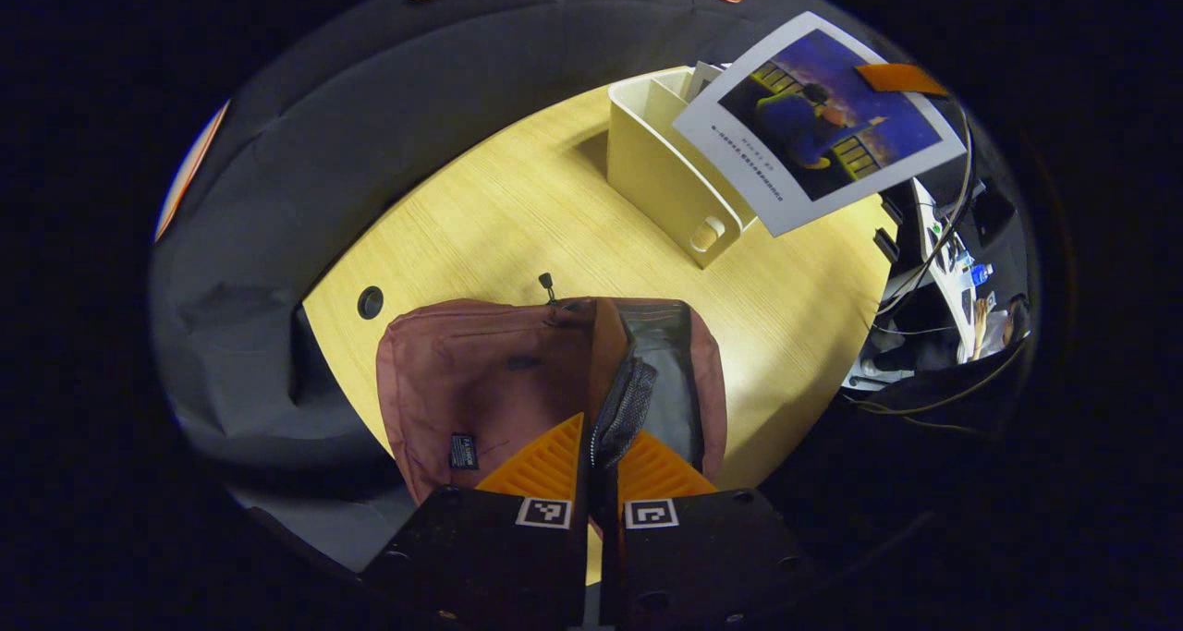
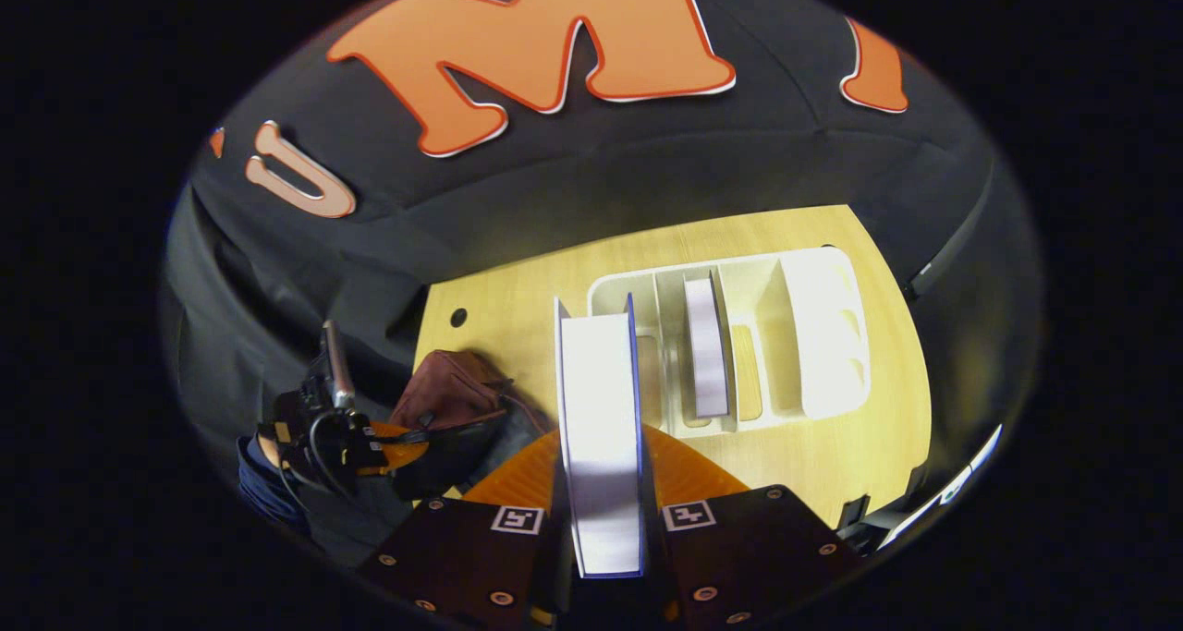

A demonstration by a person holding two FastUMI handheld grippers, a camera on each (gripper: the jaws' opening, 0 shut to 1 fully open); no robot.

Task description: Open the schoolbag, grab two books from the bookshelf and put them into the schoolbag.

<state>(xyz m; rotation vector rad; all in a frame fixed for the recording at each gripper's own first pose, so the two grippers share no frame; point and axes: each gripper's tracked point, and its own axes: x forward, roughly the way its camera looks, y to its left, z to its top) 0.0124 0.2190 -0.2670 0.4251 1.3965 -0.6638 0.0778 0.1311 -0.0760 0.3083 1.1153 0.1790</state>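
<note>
One book (image 2: 601,437) sat clenched between my right gripper's (image 2: 603,469) two fingers, edge-on to that camera, lifted clear above the table (image 2: 518,308). In the left gripper view I saw the same book (image 1: 818,118) hanging cover-out over the cream bookshelf (image 1: 661,174), with a finger (image 1: 898,78) of the right gripper at its top edge. A second book (image 2: 707,345) stood upright in a middle slot of the bookshelf (image 2: 823,335).

My left gripper (image 1: 603,460) was pinched on the dark edge of the schoolbag's opening, both fingers pressed against the fabric. The reddish-brown schoolbag (image 1: 481,382) lay on the table (image 1: 518,215) just below the left gripper, its mouth parted and dark lining showing. From the right gripper view, the left gripper (image 2: 393,451) sat at the schoolbag (image 2: 448,386), well left of the bookshelf.
</note>
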